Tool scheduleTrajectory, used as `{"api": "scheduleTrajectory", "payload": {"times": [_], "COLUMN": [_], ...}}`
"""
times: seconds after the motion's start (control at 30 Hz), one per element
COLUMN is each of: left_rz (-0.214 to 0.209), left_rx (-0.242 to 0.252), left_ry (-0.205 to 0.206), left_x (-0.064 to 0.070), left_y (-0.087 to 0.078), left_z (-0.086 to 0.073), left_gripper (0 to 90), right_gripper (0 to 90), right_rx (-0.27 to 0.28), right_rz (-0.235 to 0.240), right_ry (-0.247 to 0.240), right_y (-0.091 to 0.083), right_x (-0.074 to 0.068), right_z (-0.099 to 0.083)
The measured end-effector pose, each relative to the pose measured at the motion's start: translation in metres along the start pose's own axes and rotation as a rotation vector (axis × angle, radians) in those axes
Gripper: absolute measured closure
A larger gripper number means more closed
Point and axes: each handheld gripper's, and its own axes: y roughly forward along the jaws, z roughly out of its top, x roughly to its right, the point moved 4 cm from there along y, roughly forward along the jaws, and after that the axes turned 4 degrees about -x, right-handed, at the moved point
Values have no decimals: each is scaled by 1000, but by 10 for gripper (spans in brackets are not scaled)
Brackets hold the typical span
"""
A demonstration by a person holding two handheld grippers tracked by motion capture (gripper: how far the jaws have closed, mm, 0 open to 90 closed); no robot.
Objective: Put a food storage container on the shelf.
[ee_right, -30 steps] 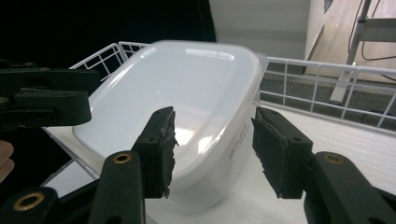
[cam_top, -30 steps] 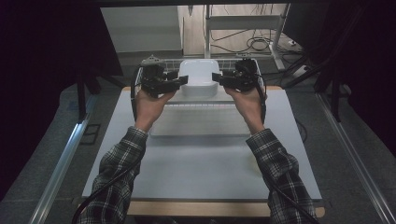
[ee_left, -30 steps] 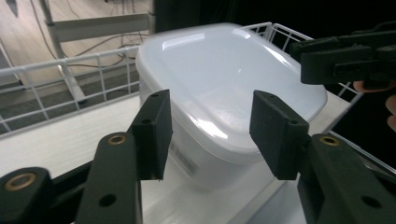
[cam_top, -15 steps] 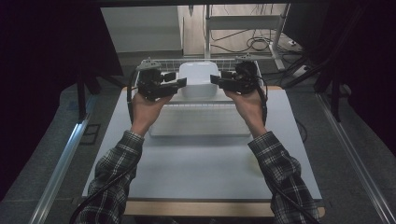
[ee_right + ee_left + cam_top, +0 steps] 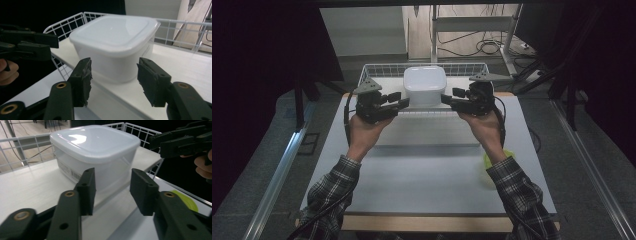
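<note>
White square plastic container w/ lid (image 5: 425, 85) sits on the white tray (image 5: 427, 131) inside a white wire basket (image 5: 377, 70), at the far end of the grey table (image 5: 422, 175). Left gripper (image 5: 404, 102) is at the container's left front corner, jaws apart, nothing between them; in left gripper view the container (image 5: 96, 152) stands just beyond its fingers (image 5: 87, 190). Right gripper (image 5: 446, 100) is at the right front corner, jaws likewise apart; container (image 5: 115, 42) just ahead of its fingers (image 5: 150, 82), contact not discernible. Yellow-green disc (image 5: 499, 160) lies near right forearm
</note>
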Motion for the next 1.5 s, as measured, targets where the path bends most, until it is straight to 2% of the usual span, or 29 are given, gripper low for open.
{"api": "scheduleTrajectory", "payload": {"times": [0.07, 0.17, 0.2, 0.23, 0.27, 0.3, 0.33, 0.37, 0.4, 0.47, 0.5, 0.53, 0.57, 0.67, 0.7, 0.73, 0.87, 0.97, 1.0, 1.07, 1.1, 1.13, 1.27, 1.3, 1.33, 1.37, 1.4, 1.47, 1.5], "left_rz": [10, 9, 7, 7, 6, 15, 23, 41, 41, 51, 50, 46, 46, 32, 32, 30, 38, 49, 49, 62, 62, 69, 70, 70, 73, 73, 75, 79, 79], "left_rx": [-4, -11, -28, -28, -37, -47, -57, -82, -82, -102, -113, -131, -131, -144, -144, -144, -152, -154, -154, -160, -160, -173, -170, -172, -178, -178, -191, -222, -222], "left_ry": [12, 24, 33, 33, 41, 51, 63, 83, 83, 89, 91, 92, 92, 91, 91, 86, 93, 109, 109, 122, 122, 127, 112, 106, 97, 97, 93, 92, 92], "left_x": [5, 11, 16, 16, 18, 21, 23, 26, 26, 28, 29, 32, 32, 36, 36, 38, 40, 42, 42, 43, 43, 43, 44, 44, 45, 45, 46, 47, 47], "left_y": [-4, -9, -11, -11, -12, -12, -13, -13, -13, -14, -14, -15, -15, -20, -20, -21, -23, -26, -26, -29, -29, -31, -35, -36, -38, -38, -39, -41, -41], "left_z": [-6, -16, -22, -22, -26, -30, -34, -43, -43, -52, -57, -66, -66, -83, -83, -92, -104, -121, -121, -134, -134, -142, -155, -160, -173, -173, -179, -197, -197], "left_gripper": [444, 396, 343, 317, 317, 265, 265, 222, 198, 177, 177, 139, 122, 86, 82, 74, 43, 21, 17, 14, 10, 8, 7, 7, 6, 6, 6, 5, 4], "right_gripper": [381, 351, 318, 318, 305, 280, 280, 258, 258, 224, 224, 199, 199, 140, 122, 111, 93, 80, 80, 73, 73, 71, 71, 70, 70, 70, 70, 70, 70], "right_rx": [-13, -19, -27, -27, -33, -41, -41, -49, -49, -63, -63, -75, -75, -80, -83, -85, -93, -117, -117, -136, -136, -152, -162, -161, -157, -150, -150, -144, -147], "right_rz": [1, -2, -3, -3, -3, -2, -2, -2, -2, 9, 9, 17, 17, 24, 25, 25, 19, 17, 17, 17, 17, 17, 12, 14, 16, 20, 20, 33, 33], "right_ry": [-17, -33, -39, -39, -44, -53, -53, -63, -63, -67, -67, -70, -70, -81, -81, -81, -95, -90, -90, -78, -78, -78, -74, -73, -70, -66, -66, -68, -72], "right_y": [-4, -5, -7, -7, -8, -10, -10, -11, -11, -11, -11, -11, -11, -15, -16, -17, -20, -23, -23, -23, -23, -24, -28, -30, -33, -35, -35, -39, -39], "right_x": [-3, -4, -6, -6, -6, -8, -8, -9, -9, -11, -11, -12, -12, -15, -15, -16, -17, -17, -17, -16, -16, -16, -17, -18, -19, -20, -20, -25, -26], "right_z": [-11, -19, -27, -27, -31, -39, -39, -47, -47, -58, -58, -65, -65, -76, -79, -82, -90, -105, -105, -119, -119, -130, -144, -149, -159, -164, -164, -175, -178]}}
